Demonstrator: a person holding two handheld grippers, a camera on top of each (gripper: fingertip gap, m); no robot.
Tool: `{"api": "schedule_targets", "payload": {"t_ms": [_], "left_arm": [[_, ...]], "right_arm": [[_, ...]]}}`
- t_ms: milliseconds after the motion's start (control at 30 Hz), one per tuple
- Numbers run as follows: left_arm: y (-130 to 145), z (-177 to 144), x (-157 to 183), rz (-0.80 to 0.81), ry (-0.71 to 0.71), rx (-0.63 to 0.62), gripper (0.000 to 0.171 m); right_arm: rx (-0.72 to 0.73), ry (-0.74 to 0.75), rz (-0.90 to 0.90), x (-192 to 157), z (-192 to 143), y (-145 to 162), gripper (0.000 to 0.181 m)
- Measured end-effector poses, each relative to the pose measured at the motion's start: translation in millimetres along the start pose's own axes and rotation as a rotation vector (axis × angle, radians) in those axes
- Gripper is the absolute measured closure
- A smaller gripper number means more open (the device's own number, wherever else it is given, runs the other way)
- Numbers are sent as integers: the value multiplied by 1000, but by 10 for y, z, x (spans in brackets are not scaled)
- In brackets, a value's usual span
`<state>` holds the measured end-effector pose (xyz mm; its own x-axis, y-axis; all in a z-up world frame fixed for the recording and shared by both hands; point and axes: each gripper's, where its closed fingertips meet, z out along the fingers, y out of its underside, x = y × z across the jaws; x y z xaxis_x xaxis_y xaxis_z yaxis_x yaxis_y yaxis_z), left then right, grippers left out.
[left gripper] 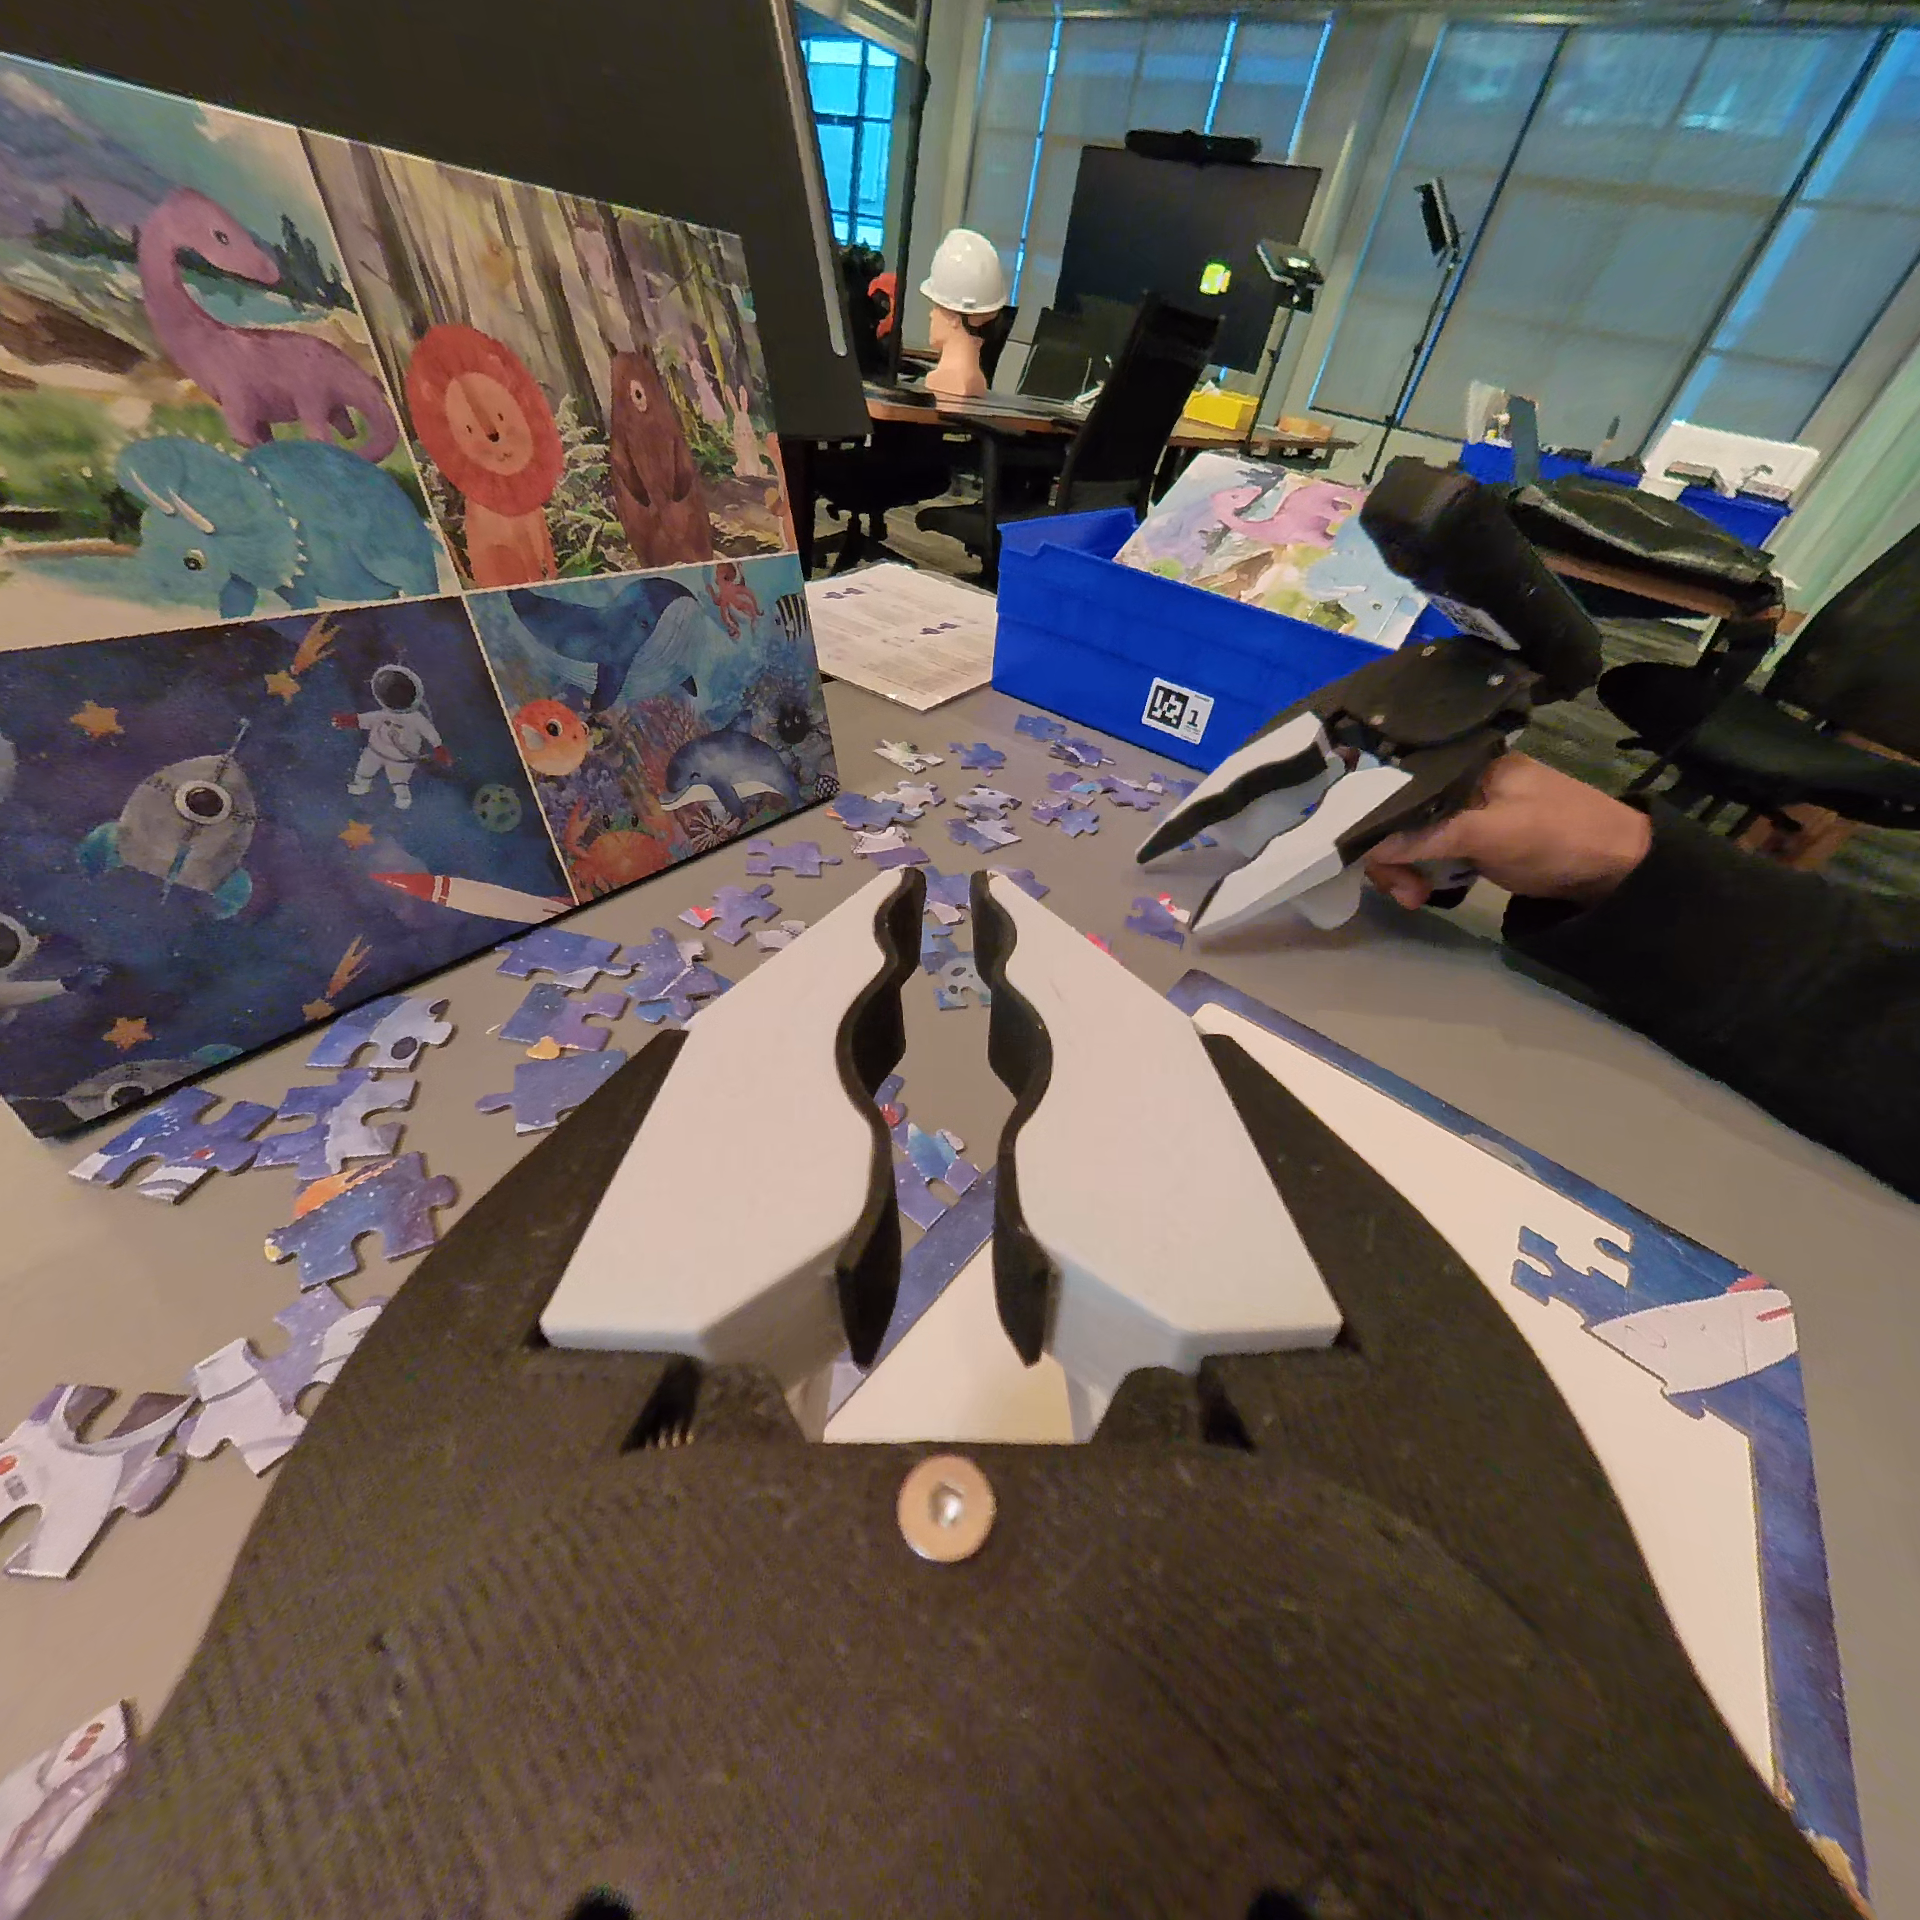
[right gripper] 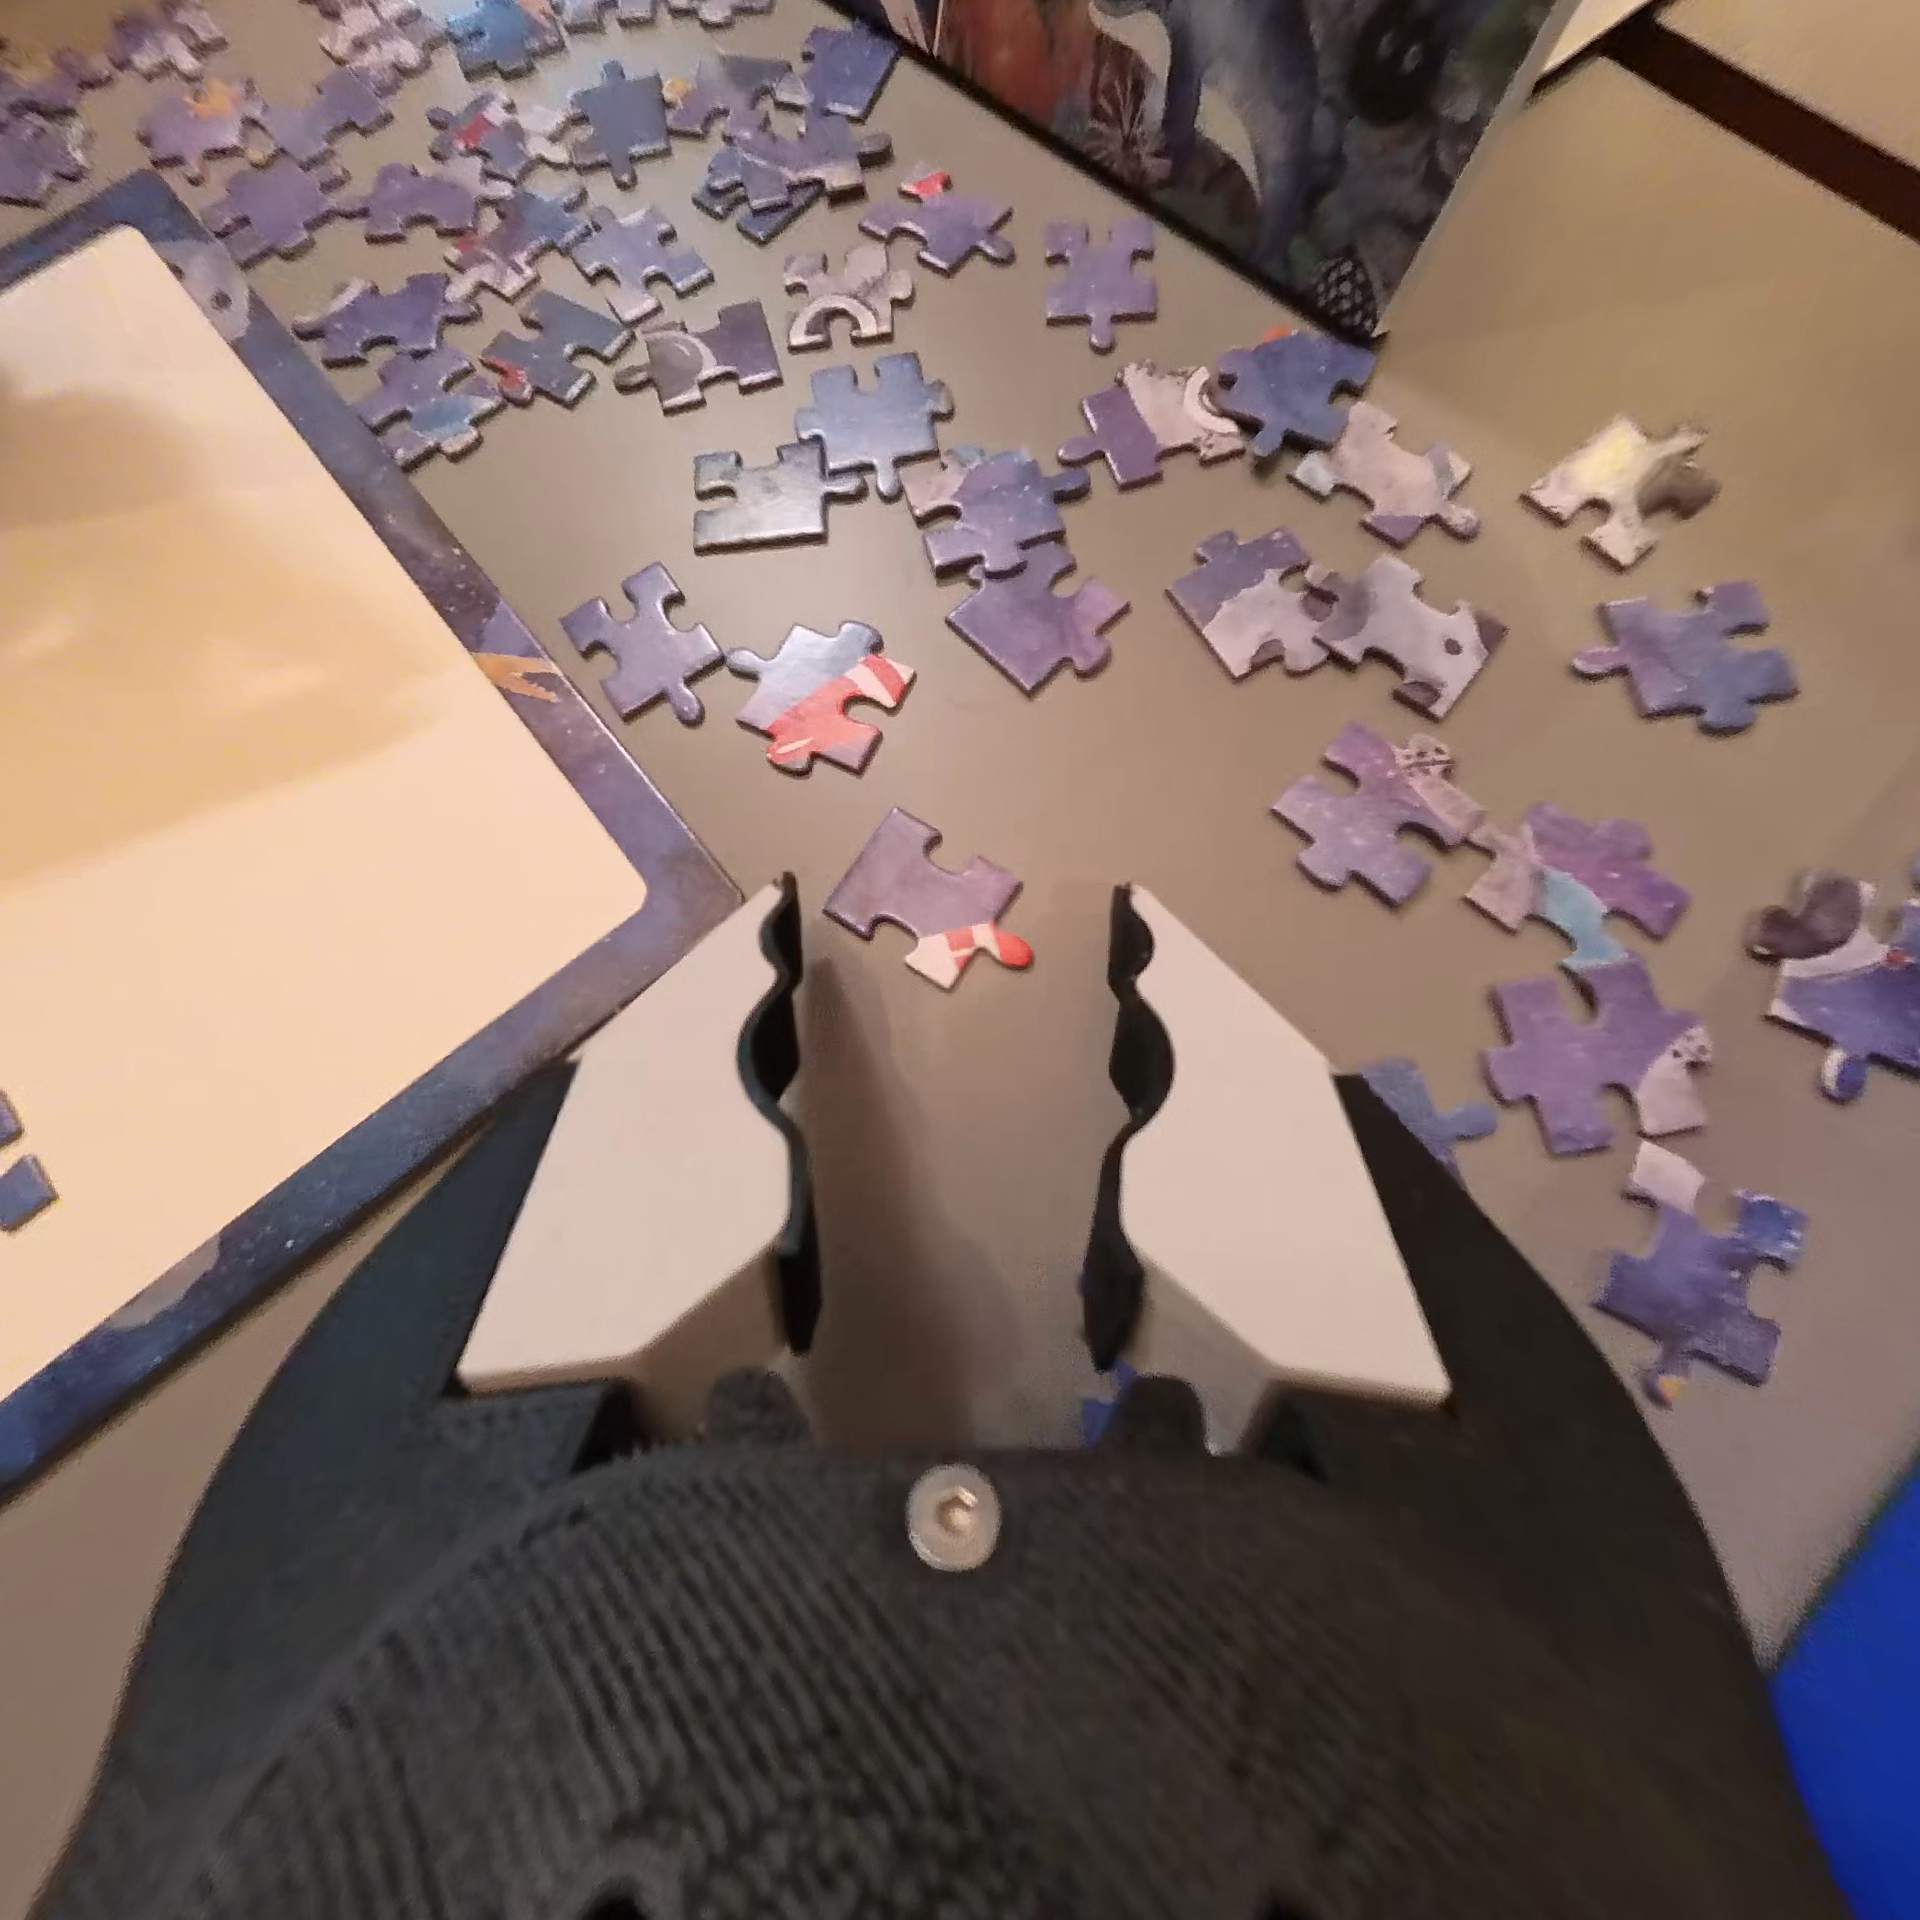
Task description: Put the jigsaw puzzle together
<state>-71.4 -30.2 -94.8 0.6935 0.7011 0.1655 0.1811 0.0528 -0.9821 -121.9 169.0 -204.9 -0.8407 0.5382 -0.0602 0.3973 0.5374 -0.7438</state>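
Left wrist view: the left gripper (left gripper: 948, 883) is hovering nearly closed and empty over the puzzle tray (left gripper: 1704, 1496), facing the picture box (left gripper: 395, 582) and blue bin (left gripper: 1101, 634). Right wrist view: the right gripper (right gripper: 954, 891) is gaping wide, empty, straddling a purple jigsaw piece (right gripper: 914, 883) on the grey table (right gripper: 1164, 748).

An office-like lab: desks (left gripper: 1039, 416), office chairs (left gripper: 1132, 416), a dark monitor (left gripper: 1184, 249), tripod-mounted cameras (left gripper: 1288, 270).
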Motion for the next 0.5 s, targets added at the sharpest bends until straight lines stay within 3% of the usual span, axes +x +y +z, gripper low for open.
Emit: {"api": "schedule_targets", "payload": {"t_ms": [133, 233, 500], "left_arm": [[0, 0, -6, -3, 0, 0, 164], [3, 3, -6, -4, 0, 0, 164], [1, 6, -2, -1, 1, -1, 164]], "right_arm": [[-55, 67, -26, -17, 93, 28, 130], [-43, 50, -30, -64, 98, 19, 146], [-35, 12, -13, -109, 88, 10, 148]]}}
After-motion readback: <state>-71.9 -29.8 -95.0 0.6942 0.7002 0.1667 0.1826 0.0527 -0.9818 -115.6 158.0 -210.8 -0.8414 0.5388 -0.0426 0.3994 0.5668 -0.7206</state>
